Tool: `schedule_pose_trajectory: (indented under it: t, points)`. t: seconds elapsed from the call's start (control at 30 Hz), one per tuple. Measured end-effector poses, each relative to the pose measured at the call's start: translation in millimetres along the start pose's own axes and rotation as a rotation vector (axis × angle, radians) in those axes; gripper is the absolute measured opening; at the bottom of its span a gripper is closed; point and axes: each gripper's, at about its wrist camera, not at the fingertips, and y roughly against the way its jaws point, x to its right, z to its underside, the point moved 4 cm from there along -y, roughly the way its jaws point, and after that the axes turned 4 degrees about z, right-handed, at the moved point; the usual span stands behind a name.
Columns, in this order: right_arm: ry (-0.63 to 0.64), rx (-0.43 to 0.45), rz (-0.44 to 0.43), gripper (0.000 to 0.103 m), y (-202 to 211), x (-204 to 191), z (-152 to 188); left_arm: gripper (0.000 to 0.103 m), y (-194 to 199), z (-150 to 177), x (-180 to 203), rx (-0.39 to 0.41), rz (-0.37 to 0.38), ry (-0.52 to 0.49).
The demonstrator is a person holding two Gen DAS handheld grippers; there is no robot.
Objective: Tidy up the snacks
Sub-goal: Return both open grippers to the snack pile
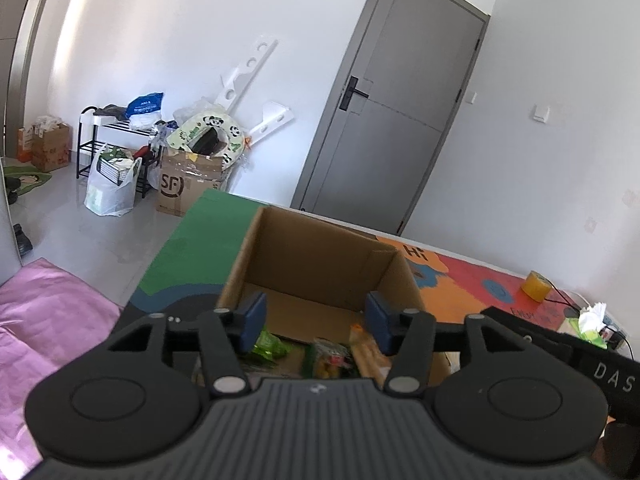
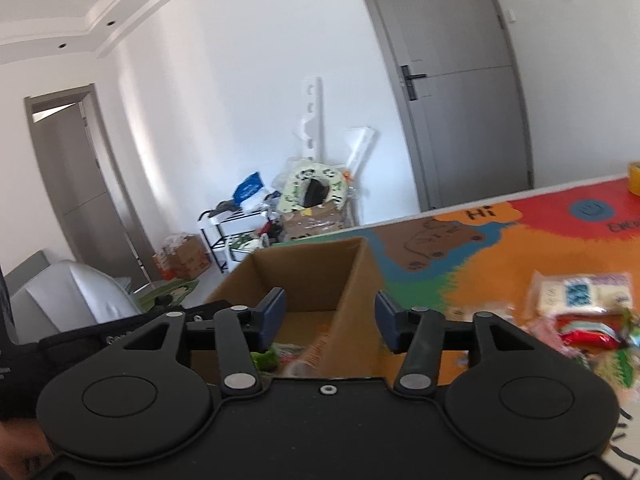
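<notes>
From your left wrist, your left gripper point(image 1: 316, 320) hangs over the open cardboard box point(image 1: 320, 256) with its jaws parted and nothing pressed between the blue pads point(image 1: 254, 322). Below the gap, on the box floor, lie a green packet point(image 1: 270, 345) just inside the left pad, a packet with yellow and red print point(image 1: 330, 358) under the middle, and a tan wrapper point(image 1: 366, 350) by the right pad. The box stands on a colourful mat point(image 1: 460, 280); a yellow tape roll point(image 1: 536, 286) sits well off to the right of the jaws, beyond the box. From your right wrist, your right gripper point(image 2: 330, 318) also has its jaws apart and holds nothing. The box's right wall point(image 2: 352, 300) runs straight through the gap, so the left pad is over the inside of the box and the right pad over the mat. A green snack point(image 2: 266, 358) shows below the left pad. A blurred heap of snack packets point(image 2: 580, 312) lies on the mat to the right of the jaws, outside the box.
</notes>
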Motion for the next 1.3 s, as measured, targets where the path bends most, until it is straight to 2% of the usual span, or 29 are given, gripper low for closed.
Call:
schedule_pose_trajectory:
  t: [0.23, 0.6, 0.93, 1.3]
  points:
    - [-0.063, -0.004, 0.062, 0.062, 15.3, 32.7, 10.8, 0.07, 0.2, 6.9, 17.2, -0.007, 0.025, -0.018]
    - [-0.122, 0.017, 0.122, 0.075, 40.2, 67.5, 18.7, 0.079, -0.8, 18.7, 47.7, -0.028, 0.065, -0.057]
    - [-0.164, 0.057, 0.16, 0.101, 63.6, 96.1, 25.2, 0.082, -3.6, 30.4, 71.3, -0.042, 0.117, -0.085]
    - [-0.212, 0.067, 0.233, 0.103, 79.2, 132.2, 34.0, 0.082, -7.4, 41.6, 103.9, -0.038, 0.161, -0.153]
